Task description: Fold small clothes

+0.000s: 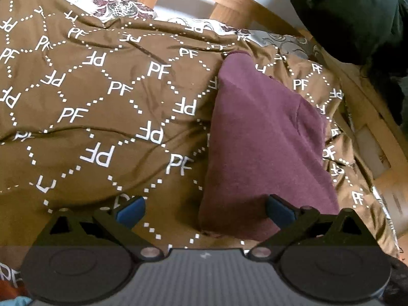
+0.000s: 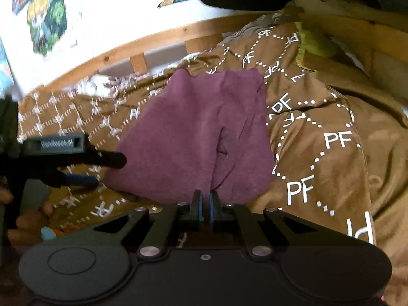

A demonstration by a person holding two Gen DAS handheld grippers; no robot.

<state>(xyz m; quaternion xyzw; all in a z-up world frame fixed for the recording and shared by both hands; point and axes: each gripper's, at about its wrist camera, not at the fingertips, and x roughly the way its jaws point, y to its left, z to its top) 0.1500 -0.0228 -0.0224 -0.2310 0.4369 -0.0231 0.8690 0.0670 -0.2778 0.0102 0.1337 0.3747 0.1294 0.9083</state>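
Pinching maroon garment (image 2: pixel 201 132) — right claw (image 2: pixel 206 204) closed

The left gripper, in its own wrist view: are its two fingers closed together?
No. The left gripper stands wide open, its blue fingertips far apart above the near edge of the purple garment on the brown bedcover.

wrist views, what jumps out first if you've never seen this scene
The maroon garment lies mid-frame on a brown bedspread printed with white PF letters. The right gripper is shut at the garment's near edge, while the left gripper stands open by its near corner.
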